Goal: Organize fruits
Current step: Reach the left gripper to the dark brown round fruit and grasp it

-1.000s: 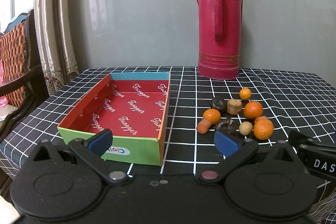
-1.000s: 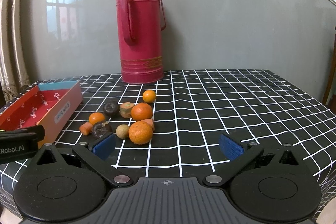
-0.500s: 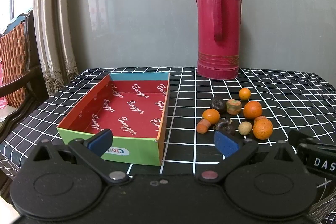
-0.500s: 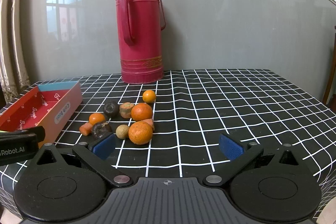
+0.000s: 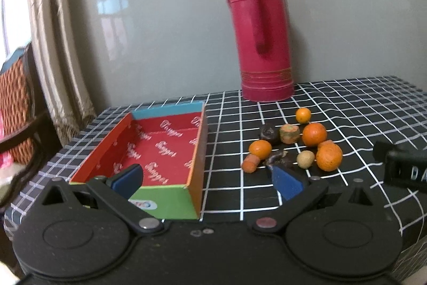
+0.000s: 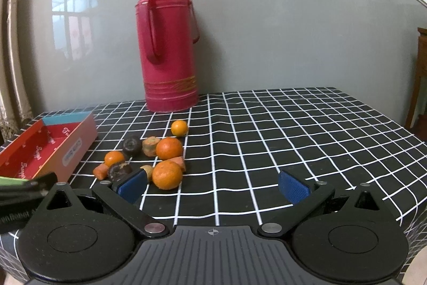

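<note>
Sitting at the left of the checked tablecloth, the red-lined box holds nothing. Beside it, the left gripper gapes wide, gripping nothing. Fruits cluster right of the box, before the right gripper, likewise spread and unladen.

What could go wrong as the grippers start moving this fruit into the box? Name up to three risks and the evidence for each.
1. The fruits lie packed together, several touching, so closing on the near orange may nudge its neighbours and set round ones rolling.
2. Both open grippers, left gripper and right gripper, face the same cluster and could collide.
3. The empty box looks like light card; a bump might slide it.
</note>
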`<state>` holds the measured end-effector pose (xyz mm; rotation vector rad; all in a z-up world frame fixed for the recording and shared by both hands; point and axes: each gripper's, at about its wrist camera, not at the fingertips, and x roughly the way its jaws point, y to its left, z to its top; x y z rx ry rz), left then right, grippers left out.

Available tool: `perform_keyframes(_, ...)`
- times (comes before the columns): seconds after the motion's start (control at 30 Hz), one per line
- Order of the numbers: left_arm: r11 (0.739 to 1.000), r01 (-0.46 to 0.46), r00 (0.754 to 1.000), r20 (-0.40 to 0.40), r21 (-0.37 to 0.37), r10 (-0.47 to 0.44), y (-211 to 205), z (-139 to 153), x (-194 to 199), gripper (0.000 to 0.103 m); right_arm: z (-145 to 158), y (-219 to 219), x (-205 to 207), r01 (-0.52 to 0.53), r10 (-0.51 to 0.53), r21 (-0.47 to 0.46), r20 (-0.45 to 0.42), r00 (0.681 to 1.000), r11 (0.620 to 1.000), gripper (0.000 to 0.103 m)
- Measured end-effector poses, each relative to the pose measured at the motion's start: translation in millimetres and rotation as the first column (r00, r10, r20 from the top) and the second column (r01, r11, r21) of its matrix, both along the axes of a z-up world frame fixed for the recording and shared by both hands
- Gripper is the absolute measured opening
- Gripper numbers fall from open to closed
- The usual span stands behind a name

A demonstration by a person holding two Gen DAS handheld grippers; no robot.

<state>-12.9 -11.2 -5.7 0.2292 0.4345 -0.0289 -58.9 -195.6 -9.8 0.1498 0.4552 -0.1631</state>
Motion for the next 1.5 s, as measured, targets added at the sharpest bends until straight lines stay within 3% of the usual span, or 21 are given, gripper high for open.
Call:
perform_keyframes(0.23,0.988,0.102,0.993,0.054,0.118,-0.109,-29.2,-7.2,1.1,0.096,6.8,-18.2,-8.9,0.034,-0.035,0.026,0.038,0.999,0.999,0.103)
perform_keyframes(0.33,0.978,0.118,0.988,0.078,0.171,-0.132,-39.8,-11.2,6.7,0.089,10.5,-26.9,-13.8,0.049,-0.051,0.046,0.061,0.997,0.998,0.103)
perform_keyframes(0.43,0.97,0.149,0.987,0.038,0.191,-0.159,-46.9,-17.9,19.6,0.081,13.7,-33.8,-17.5,0.056,-0.061,0.064,0.081,0.995,0.996,0.103)
perform_keyframes(0.73,0.954,0.259,0.965,-0.078,0.153,-0.25,-55.4,-31.1,45.8,0.082,19.4,-44.0,-21.0,0.104,-0.111,0.064,0.112,0.988,0.993,0.103)
perform_keyframes(1.0,0.942,0.325,0.933,-0.195,0.085,-0.304,-59.9,-45.2,77.4,0.06,17.8,-50.6,-19.4,0.143,-0.148,0.054,0.104,0.984,0.988,0.103)
perform_keyframes(1.1,0.943,0.327,0.923,-0.234,0.058,-0.305,-56.3,-48.3,84.4,0.044,17.7,-51.1,-18.4,0.14,-0.144,0.044,0.102,0.984,0.989,0.103)
perform_keyframes(1.4,0.945,0.326,0.921,-0.228,0.009,-0.315,-53.1,-51.3,92.7,0.039,18.1,-52.0,-13.8,0.121,-0.128,0.073,0.102,0.987,0.99,0.103)
perform_keyframes(1.43,0.947,0.321,0.924,-0.224,0.01,-0.311,-53.4,-51.5,92.1,0.032,18.2,-52.0,-13.5,0.119,-0.127,0.075,0.102,0.987,0.99,0.103)
perform_keyframes(1.5,0.949,0.316,0.928,-0.217,0.023,-0.304,-54.4,-52.2,90.8,0.03,18.4,-52.3,-13.1,0.119,-0.127,0.077,0.104,0.986,0.99,0.103)
